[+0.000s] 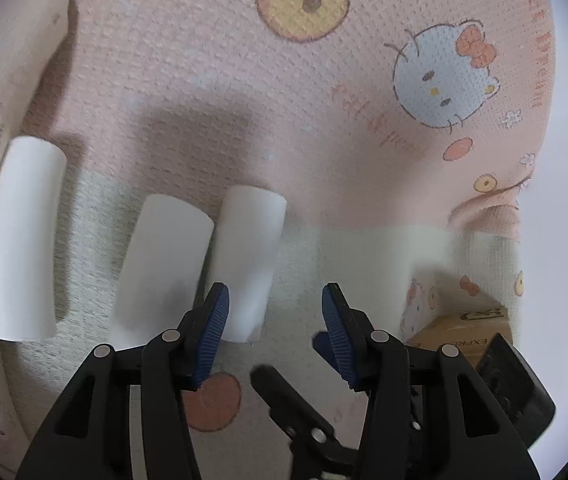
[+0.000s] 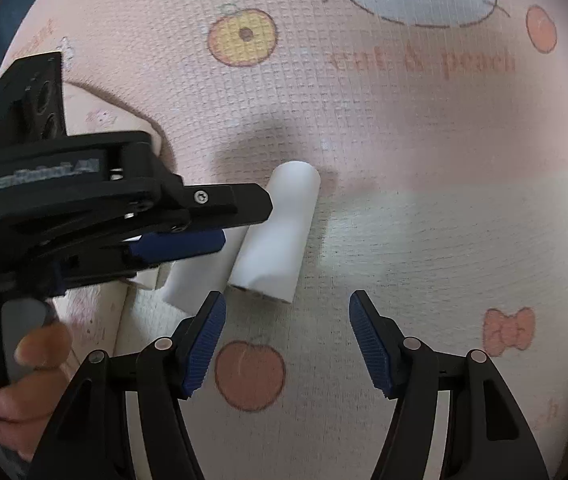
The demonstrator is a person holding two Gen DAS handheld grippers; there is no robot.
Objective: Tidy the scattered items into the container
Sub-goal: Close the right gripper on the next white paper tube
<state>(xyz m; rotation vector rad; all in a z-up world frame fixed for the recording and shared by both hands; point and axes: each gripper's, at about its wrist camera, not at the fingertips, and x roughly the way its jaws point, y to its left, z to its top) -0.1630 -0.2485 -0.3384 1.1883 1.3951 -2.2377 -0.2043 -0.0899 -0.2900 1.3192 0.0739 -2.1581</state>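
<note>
Three white paper rolls lie on a pink cartoon-print cloth. In the left wrist view one roll (image 1: 22, 236) lies at the far left, a second roll (image 1: 162, 266) in the middle, a third roll (image 1: 246, 264) beside it. My left gripper (image 1: 274, 320) is open and empty, its left pad over the near end of the third roll. In the right wrist view my right gripper (image 2: 286, 340) is open and empty, just short of the rightmost roll (image 2: 276, 236). Another roll (image 2: 200, 276) lies left of that, partly hidden by the left gripper (image 2: 188, 244).
A brown cardboard box (image 1: 464, 332) sits under the cloth's edge at the lower right of the left wrist view, behind the right gripper's body (image 1: 516, 388). A pale padded edge (image 1: 12, 60) runs along the left. A hand (image 2: 24, 372) holds the left gripper's handle.
</note>
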